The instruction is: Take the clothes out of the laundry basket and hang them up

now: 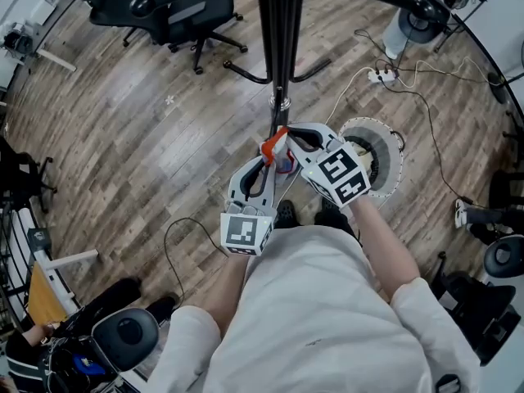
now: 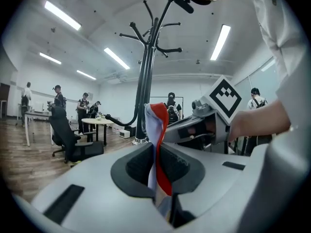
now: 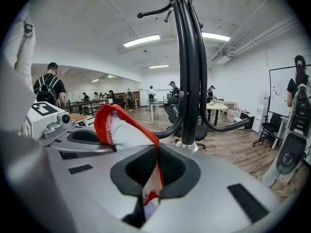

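Observation:
A small white garment with a red hem is stretched between both grippers just in front of the black coat stand. My left gripper is shut on one edge of it; in the left gripper view the cloth stands pinched between the pads of the left gripper. My right gripper is shut on the other edge; the red hem arches out of the right gripper toward the left one. The coat stand's pole rises close behind, its hooks bare.
A round white laundry basket stands on the wooden floor to the right of my hands. A black office chair is at the upper left, and cables with a power strip lie at the upper right. People stand at tables far off.

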A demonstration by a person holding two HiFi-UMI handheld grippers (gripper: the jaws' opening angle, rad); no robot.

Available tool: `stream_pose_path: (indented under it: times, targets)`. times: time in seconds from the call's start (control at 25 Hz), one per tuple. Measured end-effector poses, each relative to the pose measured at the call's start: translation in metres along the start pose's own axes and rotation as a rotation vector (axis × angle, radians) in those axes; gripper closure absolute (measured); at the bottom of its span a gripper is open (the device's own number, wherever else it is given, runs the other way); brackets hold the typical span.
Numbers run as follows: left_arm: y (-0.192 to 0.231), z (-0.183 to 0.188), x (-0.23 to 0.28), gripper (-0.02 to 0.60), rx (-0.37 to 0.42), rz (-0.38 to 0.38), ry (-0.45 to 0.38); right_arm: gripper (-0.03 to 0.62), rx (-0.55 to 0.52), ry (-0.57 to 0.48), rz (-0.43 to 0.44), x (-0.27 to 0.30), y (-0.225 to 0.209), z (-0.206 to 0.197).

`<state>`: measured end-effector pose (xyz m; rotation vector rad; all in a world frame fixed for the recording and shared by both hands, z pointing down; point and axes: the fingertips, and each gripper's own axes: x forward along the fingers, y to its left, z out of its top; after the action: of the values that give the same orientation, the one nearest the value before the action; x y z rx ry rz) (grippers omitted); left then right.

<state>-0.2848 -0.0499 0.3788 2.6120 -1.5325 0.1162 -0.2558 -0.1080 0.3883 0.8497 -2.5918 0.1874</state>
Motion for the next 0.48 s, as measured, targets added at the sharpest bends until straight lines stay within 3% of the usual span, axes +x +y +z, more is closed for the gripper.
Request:
stream_pose_path:
  times: [0.16,0.48]
  targets:
    - [0.008,0.007,-0.01,0.537,0.078,0.063,-0.028,0.579,0.009,-0.022,-0.007,-0.009,0.001,0.004]
    - [0.015,0.005,-0.014,0.535,0.085,0.081,-0.028,0.579,0.005,-0.044,-0.035,-0.024,0.004,0.01]
